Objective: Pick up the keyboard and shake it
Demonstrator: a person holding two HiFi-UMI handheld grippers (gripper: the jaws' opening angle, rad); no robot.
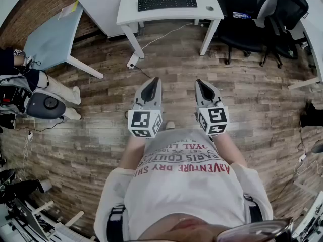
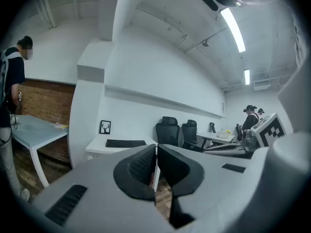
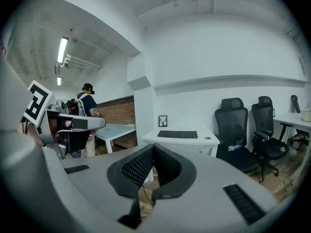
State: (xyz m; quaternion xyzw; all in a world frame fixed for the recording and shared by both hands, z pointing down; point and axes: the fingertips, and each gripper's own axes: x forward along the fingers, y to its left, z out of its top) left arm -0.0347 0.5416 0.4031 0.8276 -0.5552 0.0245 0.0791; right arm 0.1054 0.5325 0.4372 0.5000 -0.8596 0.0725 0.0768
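Note:
A black keyboard [image 1: 167, 2] lies on a white desk [image 1: 151, 15] at the far side of the room; it also shows as the keyboard [image 2: 125, 143] in the left gripper view and the keyboard [image 3: 177, 134] in the right gripper view. My left gripper [image 1: 153, 82] and right gripper [image 1: 201, 85] hang side by side over the wooden floor, well short of the desk. Both are shut with nothing between the jaws.
Two black office chairs [image 1: 252, 14] stand right of the desk. A pale blue table [image 1: 53, 37] stands at the left, with a person [image 1: 30, 79] beside it. A cable [image 1: 151, 42] runs across the floor below the desk. A small picture frame [image 2: 105, 127] sits at the desk's back.

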